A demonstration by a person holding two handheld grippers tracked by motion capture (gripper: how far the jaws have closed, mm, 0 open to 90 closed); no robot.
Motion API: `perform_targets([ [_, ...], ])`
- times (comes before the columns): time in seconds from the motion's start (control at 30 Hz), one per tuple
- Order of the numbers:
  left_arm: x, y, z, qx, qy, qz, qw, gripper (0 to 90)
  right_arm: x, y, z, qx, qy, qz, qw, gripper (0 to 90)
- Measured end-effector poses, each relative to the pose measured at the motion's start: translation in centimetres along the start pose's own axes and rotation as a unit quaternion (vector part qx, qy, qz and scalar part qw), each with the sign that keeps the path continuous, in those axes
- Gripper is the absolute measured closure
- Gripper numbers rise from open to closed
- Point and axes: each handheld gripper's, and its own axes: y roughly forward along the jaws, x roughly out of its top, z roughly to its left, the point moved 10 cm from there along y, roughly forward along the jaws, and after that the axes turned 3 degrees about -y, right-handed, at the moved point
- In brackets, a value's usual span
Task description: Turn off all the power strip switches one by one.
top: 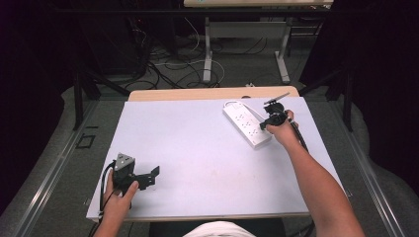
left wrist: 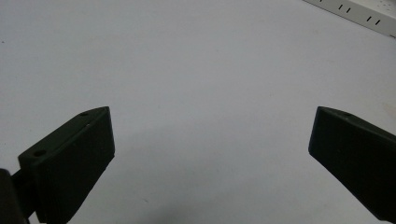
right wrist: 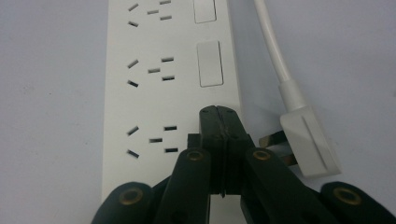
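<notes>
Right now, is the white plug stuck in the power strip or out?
Out. The plug lies on the table beside the power strip, prongs bare.

One white power strip (top: pixel 246 123) on the table (top: pixel 197 148); one white plug (right wrist: pixel 310 142) beside it; two handheld grippers: left (top: pixel 154 176), right (top: pixel 267 121).

The place looks like a lab or test room. A pale, bare work table (top: pixel 197 143) fills the frame's centre; black curtains hang at both sides; loose cables (top: pixel 168 66) sprawl on the grey floor at upper centre beneath a white-legged desk (top: pixel 257 4).
</notes>
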Motion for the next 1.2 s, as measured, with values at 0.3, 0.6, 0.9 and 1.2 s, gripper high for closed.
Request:
perform_targets([
  [0.3, 0.0, 0.0, 0.0, 0.001, -0.001, -0.004, 1.0000, 0.2, -0.4, -0.1, -0.1, -0.001, -0.002, 0.001, 1.0000, 90.0],
  [0.6, 0.0, 0.1, 0.0, 0.000, 0.000, 0.000, 1.0000, 0.2, -0.6, -0.2, -0.2, 0.007, -0.009, -0.015, 0.9998, 90.0],
  [0.9, 0.0, 0.2, 0.0, 0.000, -0.002, 0.001, 1.0000, 0.2, -0.5, -0.1, -0.3, 0.009, -0.006, -0.023, 0.9997, 90.0],
  [1.2, -0.1, 0.2, 0.3, 0.003, -0.003, 0.005, 1.0000, 0.2, -0.5, -1.2, -0.4, 0.014, -0.013, -0.035, 0.9992, 90.0],
])
